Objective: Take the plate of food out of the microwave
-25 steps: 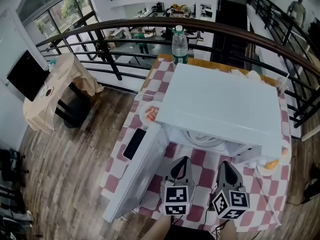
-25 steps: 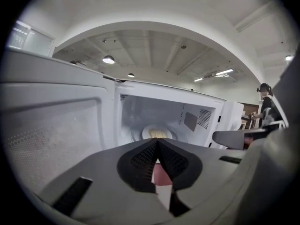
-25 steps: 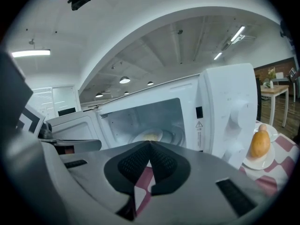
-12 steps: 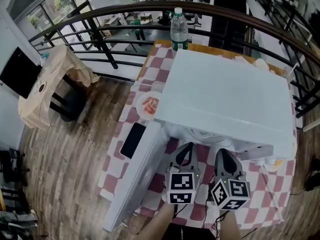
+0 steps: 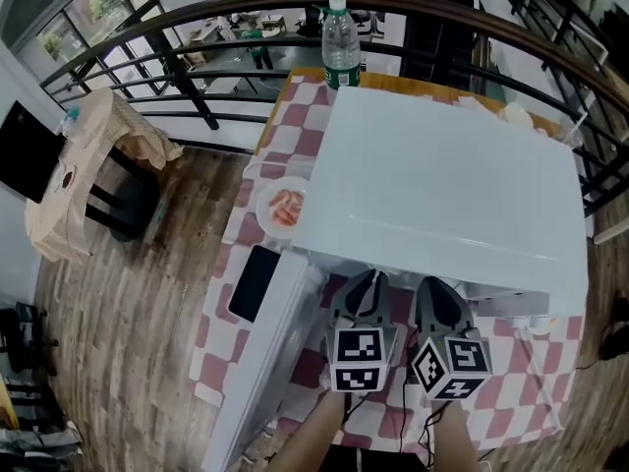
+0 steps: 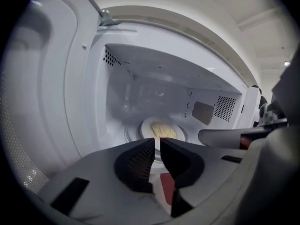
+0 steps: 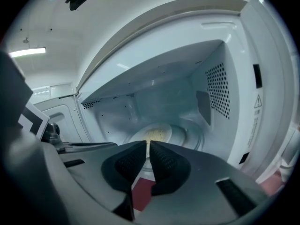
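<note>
Left hand-held gripper (image 6: 156, 143), right hand-held gripper (image 7: 148, 145): jaws just opening, empty; round white plate (image 6: 145, 127), pale yellow food (image 6: 164, 131).

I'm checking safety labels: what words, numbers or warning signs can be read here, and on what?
Warning triangle: on the microwave front frame, right of the opening; a sign, no words.
Print under the triangle: too small to read.
Bottle label: too blurred to read.
No word or number is legible.
</note>
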{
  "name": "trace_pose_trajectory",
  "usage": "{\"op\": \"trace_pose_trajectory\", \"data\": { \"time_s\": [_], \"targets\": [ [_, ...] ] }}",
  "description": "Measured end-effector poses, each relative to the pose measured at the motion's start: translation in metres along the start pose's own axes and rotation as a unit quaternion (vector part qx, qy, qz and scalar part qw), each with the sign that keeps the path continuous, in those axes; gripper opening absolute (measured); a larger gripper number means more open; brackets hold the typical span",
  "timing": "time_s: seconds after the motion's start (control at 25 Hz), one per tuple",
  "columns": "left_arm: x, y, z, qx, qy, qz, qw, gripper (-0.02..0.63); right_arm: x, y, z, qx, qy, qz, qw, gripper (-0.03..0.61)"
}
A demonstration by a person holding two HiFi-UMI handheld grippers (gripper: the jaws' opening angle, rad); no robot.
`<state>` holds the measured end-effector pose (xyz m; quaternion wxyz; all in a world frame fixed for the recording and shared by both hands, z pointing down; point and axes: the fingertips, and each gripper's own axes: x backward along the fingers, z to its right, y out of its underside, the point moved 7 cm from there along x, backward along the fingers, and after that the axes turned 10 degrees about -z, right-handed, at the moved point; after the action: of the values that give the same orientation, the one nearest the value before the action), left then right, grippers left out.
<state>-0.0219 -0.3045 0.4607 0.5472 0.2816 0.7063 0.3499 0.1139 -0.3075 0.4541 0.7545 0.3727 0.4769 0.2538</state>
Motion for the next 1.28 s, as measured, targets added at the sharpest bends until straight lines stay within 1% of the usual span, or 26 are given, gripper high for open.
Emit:
{"op": "trace_pose_trajectory", "data": {
  "time_s": [0.04, 0.12, 0.24, 0.32, 0.4, 0.56, 0.64, 0.68, 0.84, 1.28],
  "targets": [
    [-0.002, 0.001, -0.002, 0.002, 0.001, -0.003, 1.0000, 0.072, -0.002, 0.000, 0.000, 0.000, 0.000, -0.002, 1.000, 0.044],
    [-0.006, 0.001, -0.005, 0.005, 0.005, -0.006, 1.0000, 0.092, -0.007, 0.001, 0.001, -0.005, -0.003, -0.004, 1.000, 0.074],
    [-0.011, 0.001, -0.008, 0.006, 0.006, -0.003, 1.0000, 0.101, -0.013, 0.001, 0.003, -0.012, -0.006, -0.005, 1.000, 0.078],
    [-0.013, 0.001, -0.009, 0.009, 0.009, -0.002, 0.9999, 0.101, -0.016, 0.001, 0.006, -0.013, -0.004, -0.007, 1.000, 0.109],
    [-0.017, 0.000, -0.009, 0.011, 0.013, -0.003, 0.9998, 0.124, -0.019, 0.000, 0.008, -0.016, 0.000, -0.008, 1.000, 0.135],
    [-0.023, -0.003, -0.008, 0.015, 0.014, -0.005, 0.9998, 0.149, -0.024, -0.002, 0.011, -0.025, 0.006, -0.010, 1.000, 0.135],
    [-0.026, -0.004, -0.009, 0.017, 0.014, -0.007, 0.9997, 0.177, -0.029, 0.000, 0.012, -0.029, 0.004, -0.015, 0.999, 0.155],
    [-0.028, -0.005, -0.010, 0.015, 0.014, -0.008, 0.9998, 0.181, -0.031, 0.000, 0.012, -0.031, 0.002, -0.018, 0.999, 0.158],
    [-0.033, -0.003, -0.012, 0.007, 0.009, -0.013, 0.9999, 0.187, -0.037, 0.004, 0.012, -0.031, 0.000, -0.029, 0.999, 0.158],
    [-0.043, -0.004, -0.014, 0.024, 0.010, -0.019, 0.9995, 0.187, -0.046, 0.005, 0.013, -0.031, -0.002, -0.043, 0.999, 0.158]
  ]
}}
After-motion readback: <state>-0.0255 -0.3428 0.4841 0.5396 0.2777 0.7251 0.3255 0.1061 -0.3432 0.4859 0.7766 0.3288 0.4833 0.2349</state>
